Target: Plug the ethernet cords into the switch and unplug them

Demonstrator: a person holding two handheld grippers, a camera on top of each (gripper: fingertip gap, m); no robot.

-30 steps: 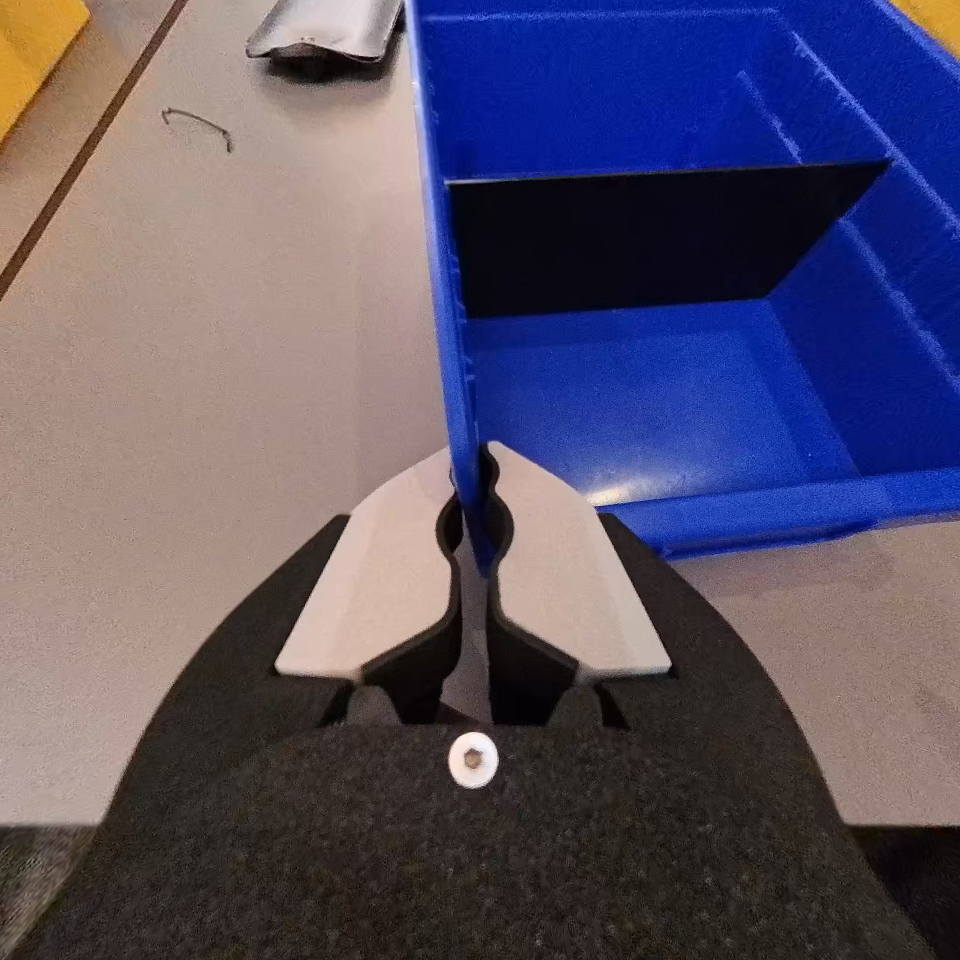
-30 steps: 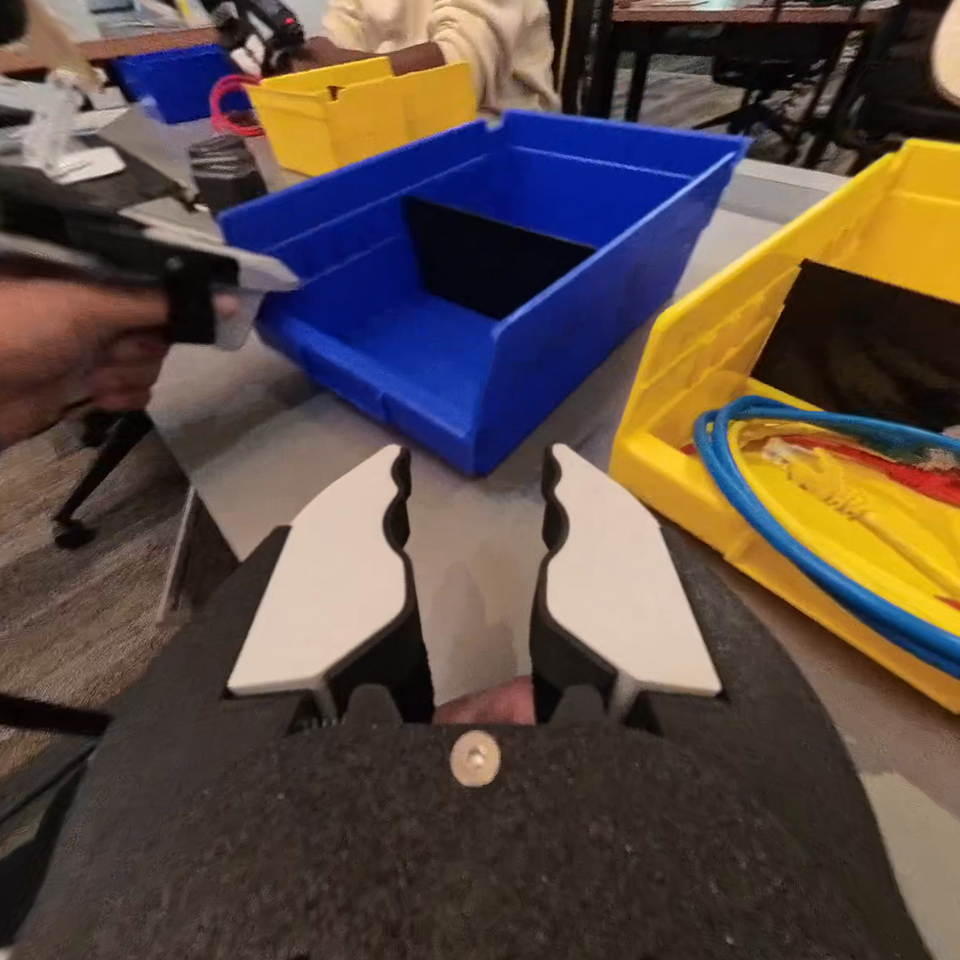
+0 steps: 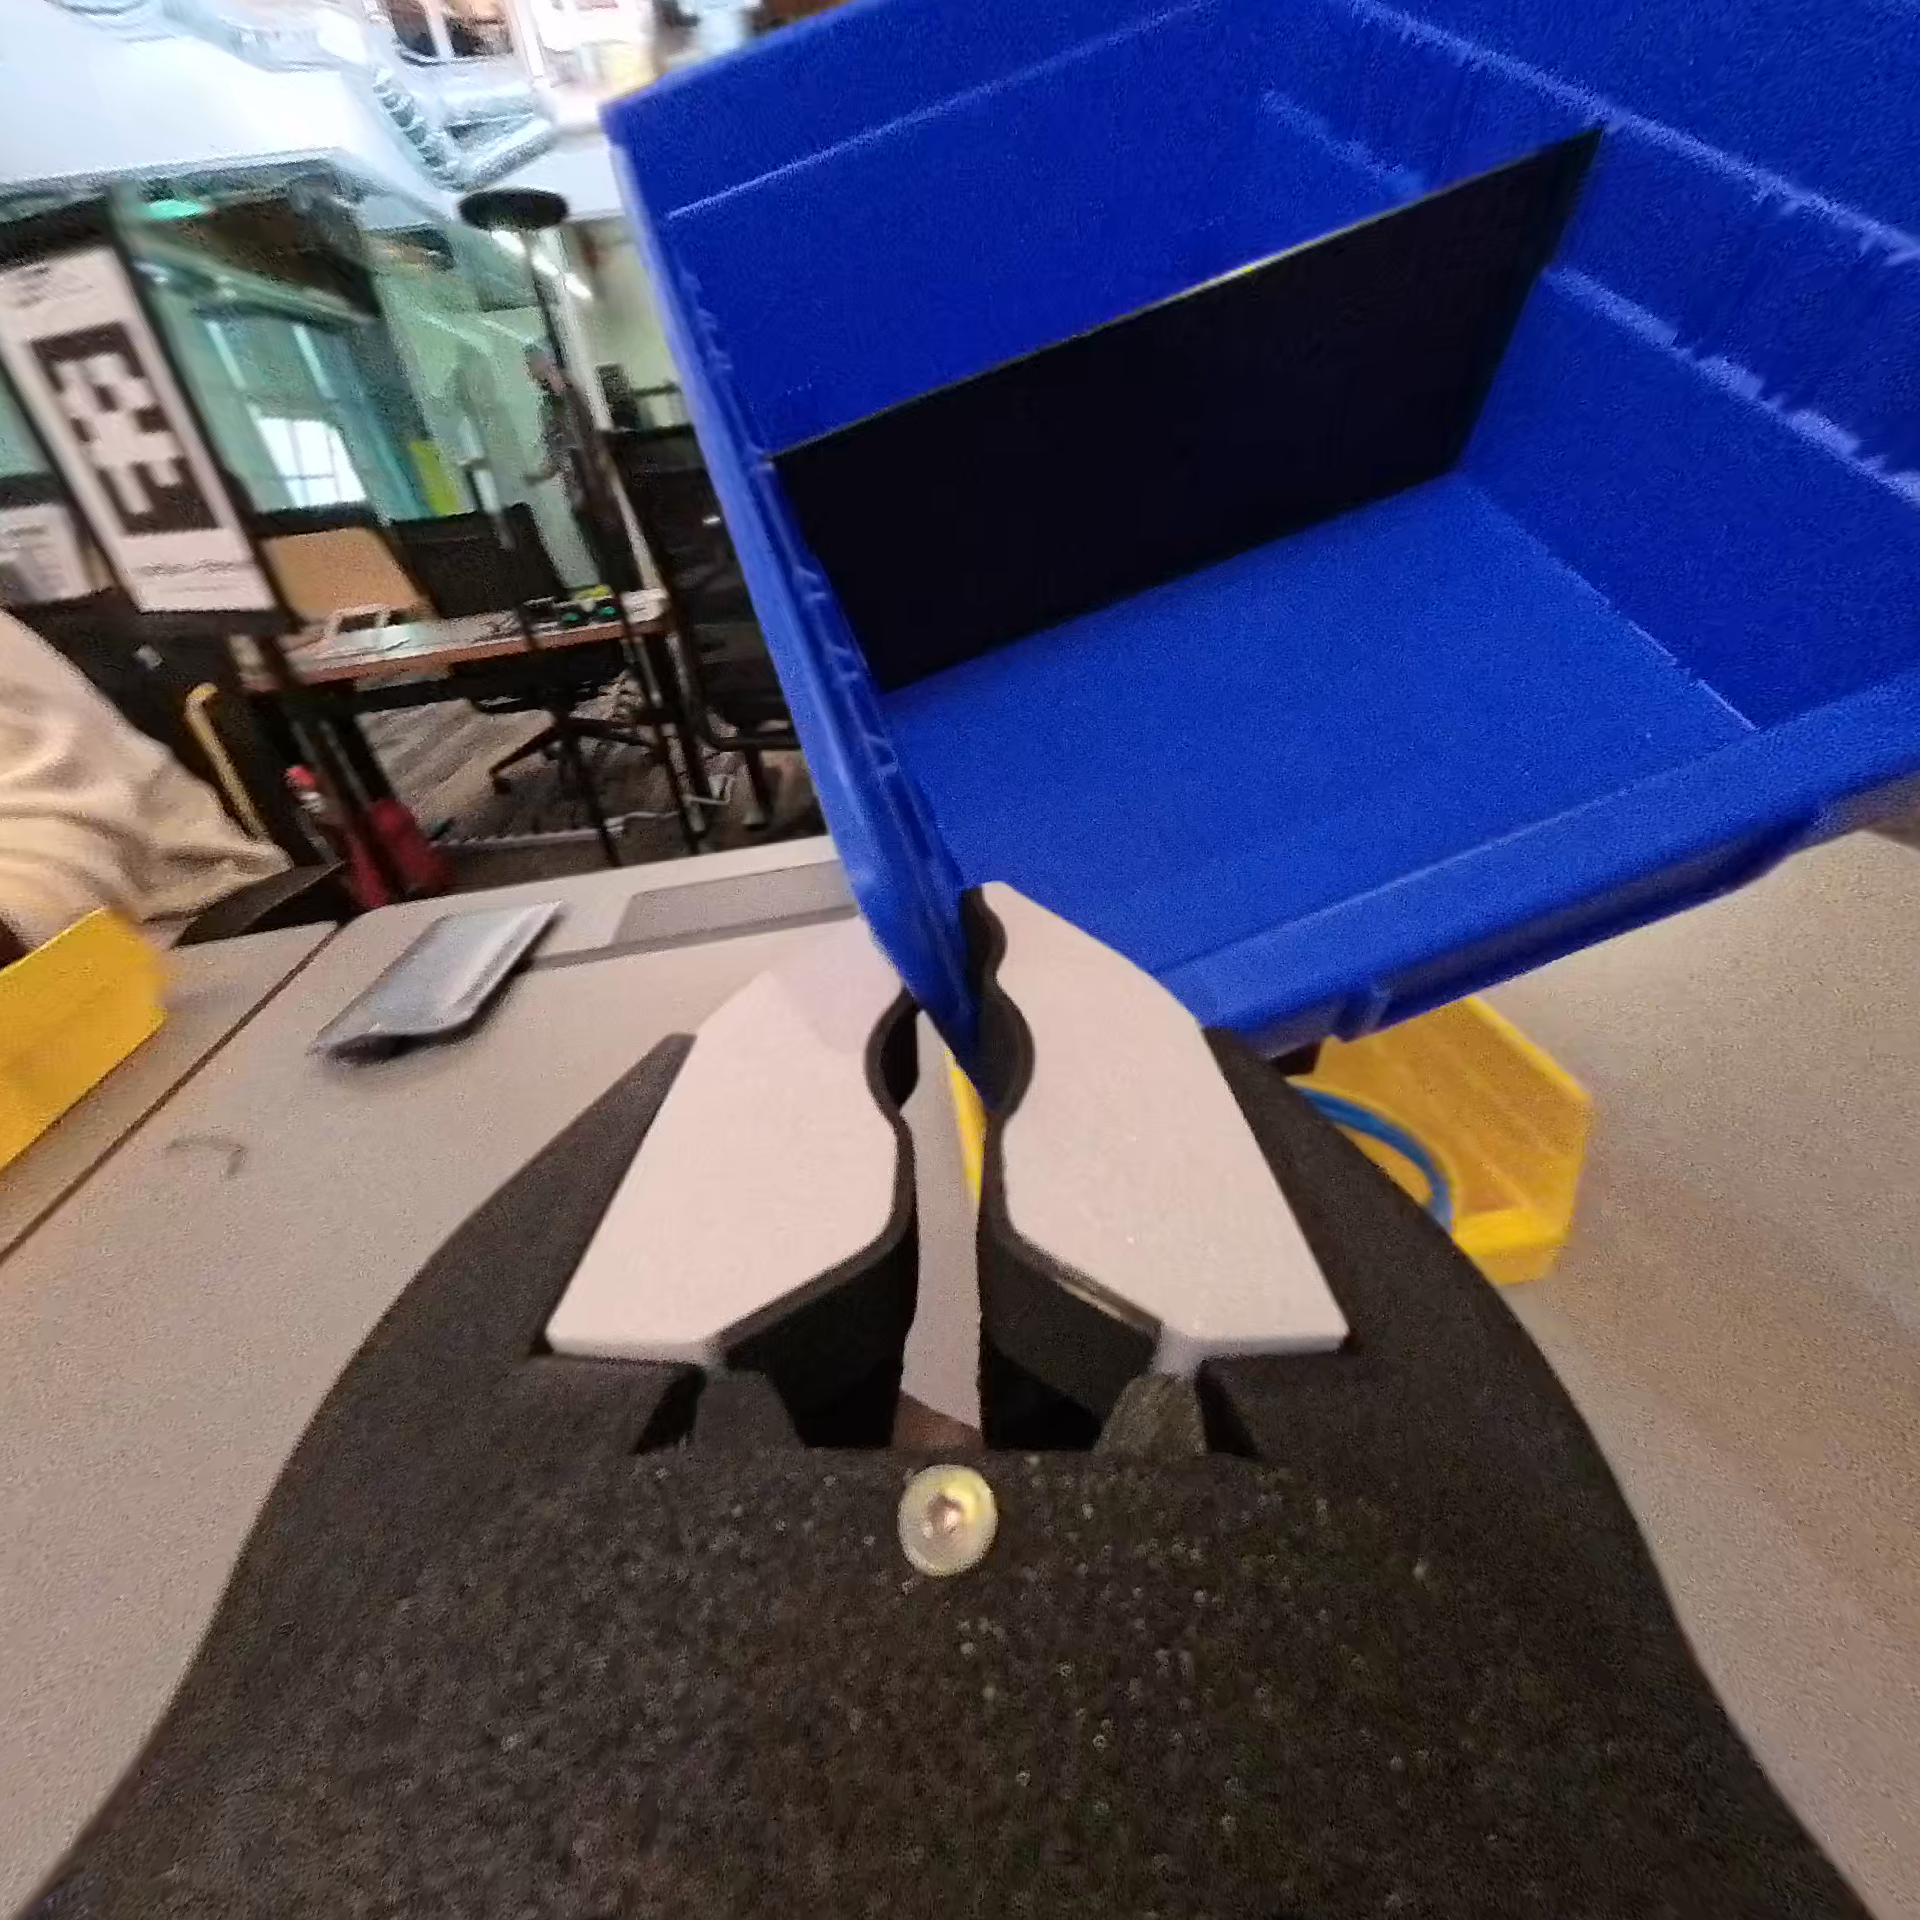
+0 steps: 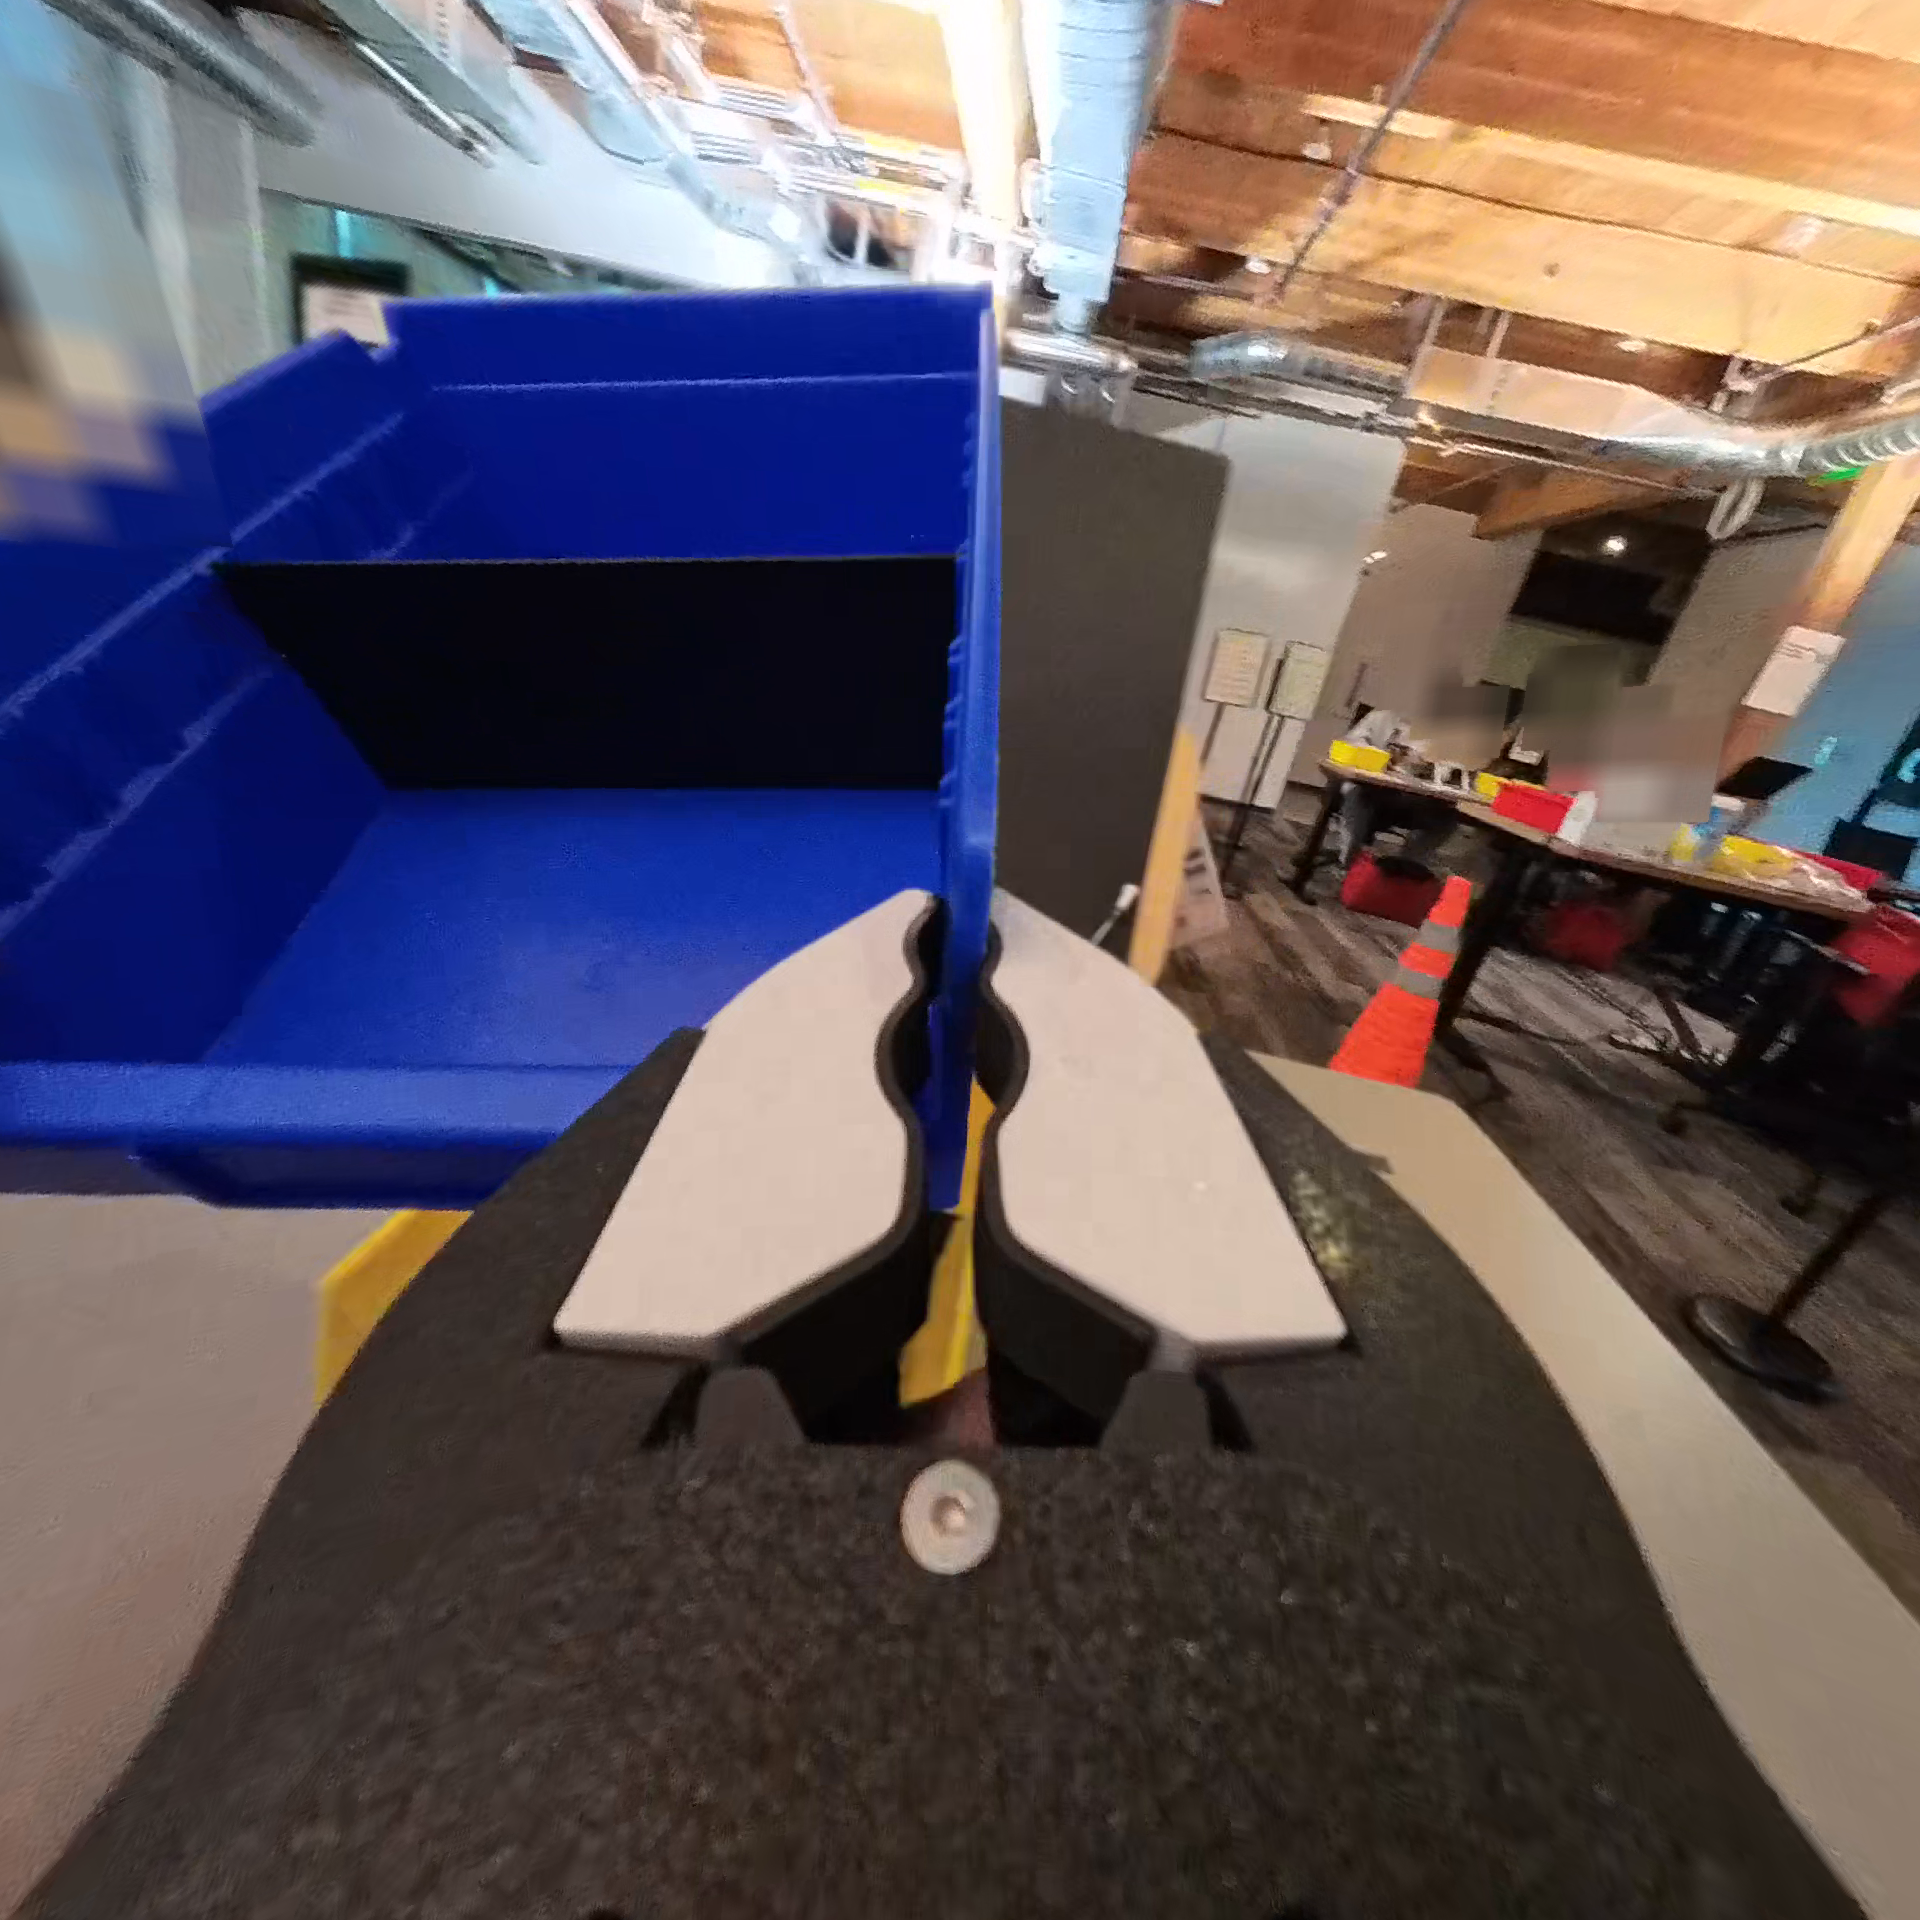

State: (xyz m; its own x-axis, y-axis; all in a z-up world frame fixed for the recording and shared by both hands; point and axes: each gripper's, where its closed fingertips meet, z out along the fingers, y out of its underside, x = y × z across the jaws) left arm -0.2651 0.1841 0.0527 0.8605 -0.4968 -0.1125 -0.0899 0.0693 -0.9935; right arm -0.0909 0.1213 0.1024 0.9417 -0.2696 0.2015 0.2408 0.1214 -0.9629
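Fig.: both wrist views, bin lifted. L claw [image 3: 951, 982] pinched shut on the left side wall of the blue bin [image 3: 1351, 727]; R claw [image 4: 961, 940] likewise clamped on the bin's right side wall [image 4: 971, 727]. Bin hangs between the two claws, clear of the grey surface [image 3: 260, 1195], tilted w/ its open front dipping toward the cameras. Inside: a black divider [image 4: 623, 665] across the middle; front compartment shows nothing, rear compartment hidden.

Under the bin: yellow bin [image 3: 1475, 1143] on the surface, a blue cord [image 3: 1429, 1179] looping at its edge, presumably one of the ethernet cords. No switch identifiable in either view. Flat dark-grey object [image 3: 436, 977] lies farther back on the surface, kind unclear. Second yellow bin [image 3: 62, 997] at far left.

Progress (judged): plugging not begun. No cord held, no port seen. Current step looks like clearing or repositioning the blue bin. Left to do: set bin down, take cords, plug, unplug.
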